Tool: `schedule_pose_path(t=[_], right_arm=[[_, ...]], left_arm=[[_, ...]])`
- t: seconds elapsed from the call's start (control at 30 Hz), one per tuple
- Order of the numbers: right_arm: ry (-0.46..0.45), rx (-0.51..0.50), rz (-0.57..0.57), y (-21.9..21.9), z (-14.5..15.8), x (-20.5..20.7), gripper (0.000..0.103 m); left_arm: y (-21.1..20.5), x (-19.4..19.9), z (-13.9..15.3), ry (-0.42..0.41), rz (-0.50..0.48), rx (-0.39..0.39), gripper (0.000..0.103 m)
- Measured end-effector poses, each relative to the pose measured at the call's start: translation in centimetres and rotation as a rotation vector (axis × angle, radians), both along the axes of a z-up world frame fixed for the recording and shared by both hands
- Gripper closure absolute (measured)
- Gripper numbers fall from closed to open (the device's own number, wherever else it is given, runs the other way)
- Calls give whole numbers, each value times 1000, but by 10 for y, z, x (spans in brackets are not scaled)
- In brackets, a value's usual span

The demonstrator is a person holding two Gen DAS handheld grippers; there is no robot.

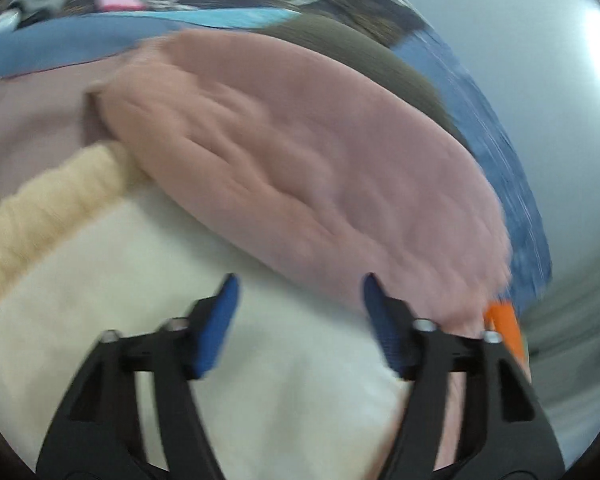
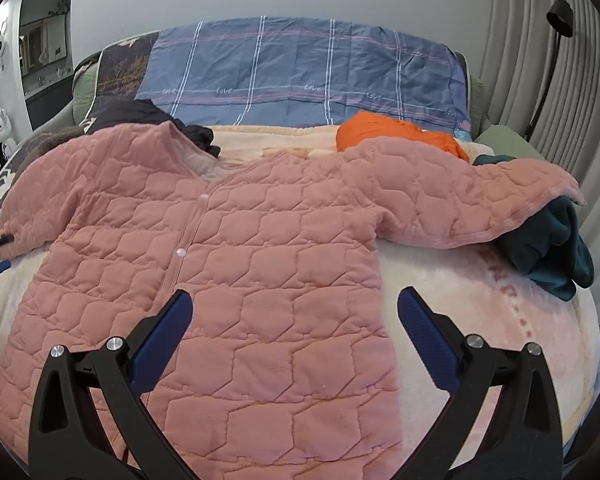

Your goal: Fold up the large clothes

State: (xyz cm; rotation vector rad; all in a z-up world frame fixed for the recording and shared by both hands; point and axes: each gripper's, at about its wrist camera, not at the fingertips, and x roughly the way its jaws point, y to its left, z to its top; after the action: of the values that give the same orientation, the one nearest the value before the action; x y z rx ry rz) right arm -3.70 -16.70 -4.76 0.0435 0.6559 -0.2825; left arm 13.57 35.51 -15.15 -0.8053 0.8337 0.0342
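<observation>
A pink quilted jacket [image 2: 236, 248] lies spread flat, front up, on a cream blanket [image 2: 480, 320] on the bed, both sleeves stretched out sideways. My right gripper [image 2: 296, 304] is open and empty, hovering over the jacket's lower right part. The left wrist view is blurred: the jacket's sleeve [image 1: 308, 160] lies across the cream blanket [image 1: 260, 360]. My left gripper [image 1: 300, 284] is open and empty, just short of the sleeve's edge.
An orange garment [image 2: 388, 132] and a dark teal garment [image 2: 548, 240] lie under the jacket's right sleeve. A dark garment [image 2: 148, 116] lies by the collar. A blue plaid pillow [image 2: 300, 72] is at the headboard. A rolled cream blanket edge [image 1: 48, 200] lies left.
</observation>
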Motion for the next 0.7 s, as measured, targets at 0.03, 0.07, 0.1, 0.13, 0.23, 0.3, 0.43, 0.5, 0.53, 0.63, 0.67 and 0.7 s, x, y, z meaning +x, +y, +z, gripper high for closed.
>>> schedule_pose_path(t=[0.03,0.07,0.1,0.13,0.23,0.3,0.43,0.5,0.53,0.63,0.67,0.7], right_arm=[[4,-6,-1,1,-1,2,1],[6,-9,-3,2,-2,3,1],[7,-10,-6,2,-2,4,1],[9,-11,-9,2,-3,5,1],[11,-13,-24,1,-6,7,1],[13,-13,-34,-1,-8,9,1],[15,-6,-44,-7,-10,11,1],[10,-1,-48,-10,-10,12,1],[6,3,-49,-11,-10,13,1],[-8,28,-48,-14,-9,13,1],[-12,37,-46,-16,-9,12,1],[-15,42,-45,-16,-8,11,1]], left_arm=[[13,4,-8,2,41,-37,29],[20,7,-13,3,70,-71,27],[27,8,-19,1,104,-108,27],[35,10,-27,-9,148,-163,27],[49,13,-37,-50,223,-247,49],[52,14,-38,-85,233,-260,81],[34,8,14,-186,203,-77,91],[7,2,58,-264,148,96,91],[-14,-2,84,-322,96,169,91],[-79,-10,138,-451,-59,290,91],[-104,-12,153,-489,-115,332,91],[-128,-12,165,-522,-175,363,91]])
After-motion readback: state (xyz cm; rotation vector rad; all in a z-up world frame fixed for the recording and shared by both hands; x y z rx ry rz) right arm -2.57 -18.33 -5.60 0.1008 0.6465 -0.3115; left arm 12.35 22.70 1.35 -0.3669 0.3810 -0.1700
